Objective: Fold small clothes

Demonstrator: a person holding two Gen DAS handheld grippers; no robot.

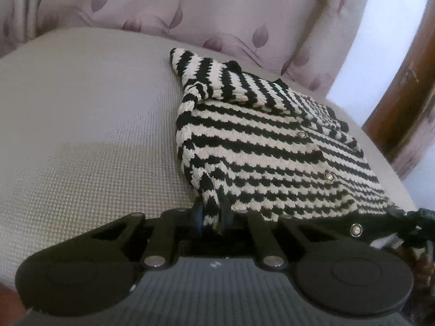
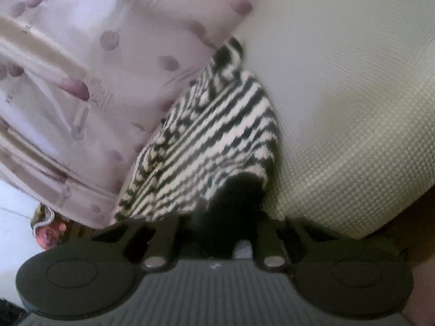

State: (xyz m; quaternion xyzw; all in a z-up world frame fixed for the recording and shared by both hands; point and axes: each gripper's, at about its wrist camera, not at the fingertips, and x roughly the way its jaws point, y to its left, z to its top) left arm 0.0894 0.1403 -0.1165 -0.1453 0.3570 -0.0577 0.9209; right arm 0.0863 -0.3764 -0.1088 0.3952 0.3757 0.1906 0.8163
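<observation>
One surface: a pale grey waffle-textured cushion or mattress (image 1: 89, 125), wide and slightly domed; which of the two it is cannot be told. It fills most of the left wrist view and the right half of the right wrist view.

One backdrop: a pinkish curtain (image 1: 217, 8) printed with mauve leaves, hanging behind the far edge of the surface. A brown wooden frame (image 1: 405, 100) stands at the right edge of the left view.

One garment: a small black-and-white striped knit cardigan (image 1: 266, 146), lying on the right part of the surface with one sleeve folded back across the top. Three shiny round buttons counted along its front, the nearest one (image 1: 356, 229) on the black hem band.

Two grippers, one in each wrist view.

Left gripper (image 1: 213, 217): the fingers are pinched together on the near left corner of the cardigan; a bunched strip of striped knit runs down between them and the fabric pulls taut toward them. Gripper tilts downward toward the surface, low over its near edge.

Right gripper (image 2: 233, 217): this view is motion-blurred. The fingers are closed on the black hem band at the cardigan's near edge; dark fabric fills the space between them. The striped body rises away from the fingers toward the curtain. This gripper also shows as a dark shape at the far right of the left view, at the hem's other end.

A patterned pink object (image 2: 49, 231) sits low at left in the right view, too blurred to identify.
</observation>
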